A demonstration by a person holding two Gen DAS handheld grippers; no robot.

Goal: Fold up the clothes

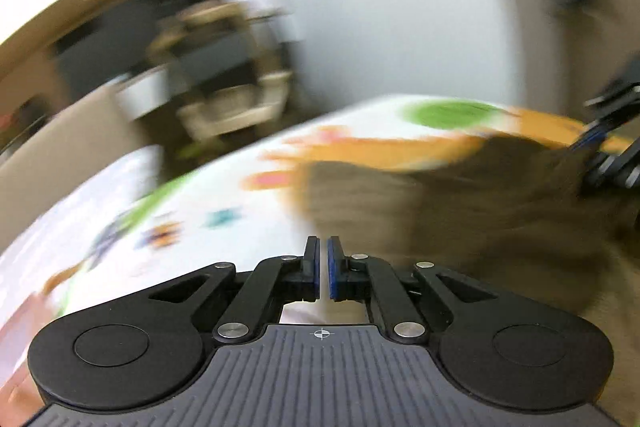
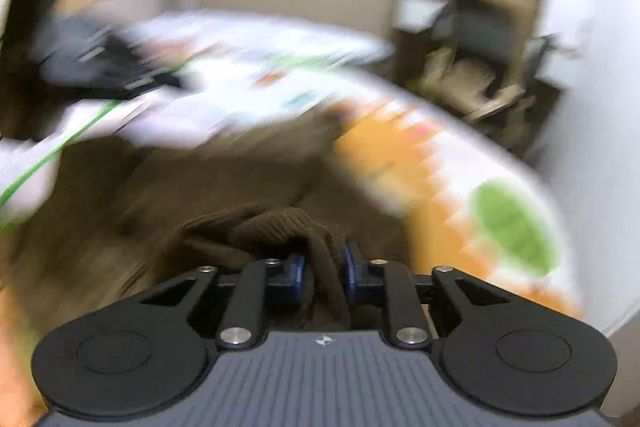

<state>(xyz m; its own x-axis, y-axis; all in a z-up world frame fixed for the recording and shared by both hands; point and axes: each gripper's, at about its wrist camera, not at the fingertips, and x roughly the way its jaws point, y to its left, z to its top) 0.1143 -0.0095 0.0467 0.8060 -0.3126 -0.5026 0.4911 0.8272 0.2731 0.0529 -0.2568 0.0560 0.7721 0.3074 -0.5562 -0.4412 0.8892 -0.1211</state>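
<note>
A brown ribbed knit garment lies on a bed with a white cover printed in orange and green. My left gripper is shut with nothing between its blue pads, just left of the garment's edge. My right gripper is shut on a bunched ribbed fold of the brown garment; the rest of the cloth spreads ahead and to the left. The right gripper also shows at the right edge of the left wrist view, touching the garment. Both views are motion-blurred.
The printed bed cover fills the right of the right wrist view. Pale cloth or papers lie beyond the garment. A cluttered shelf and chair stand past the bed's edge, beside a white wall.
</note>
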